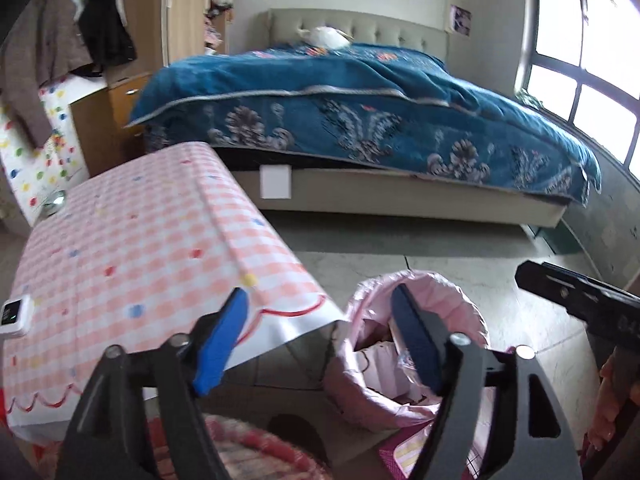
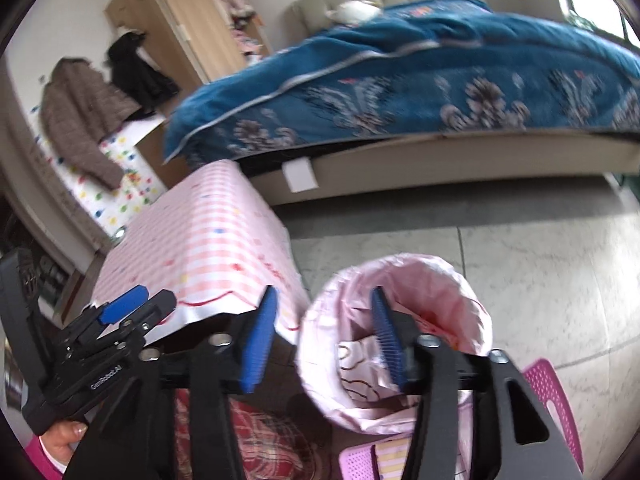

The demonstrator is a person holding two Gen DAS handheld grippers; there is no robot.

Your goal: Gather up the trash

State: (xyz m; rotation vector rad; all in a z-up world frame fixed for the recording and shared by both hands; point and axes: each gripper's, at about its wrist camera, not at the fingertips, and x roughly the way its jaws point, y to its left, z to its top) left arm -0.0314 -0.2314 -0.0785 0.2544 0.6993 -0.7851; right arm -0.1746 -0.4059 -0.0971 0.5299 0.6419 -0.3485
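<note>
From the left wrist view, we hold the left gripper (image 1: 320, 336) with its blue fingers spread wide and nothing between them. Below it, on the floor just beside the corner of the table (image 1: 120, 240) in its pink checked cloth, stands the trash bin (image 1: 460, 304), lined with a pink bag and holding crumpled wrappers. A bed (image 1: 360, 120) with a blue quilt fills the background. From the right wrist view, our right gripper (image 2: 324, 336) is likewise spread and empty, its right finger hanging over the bin's mouth. The left gripper shows at lower left, over the table's near edge.
</note>
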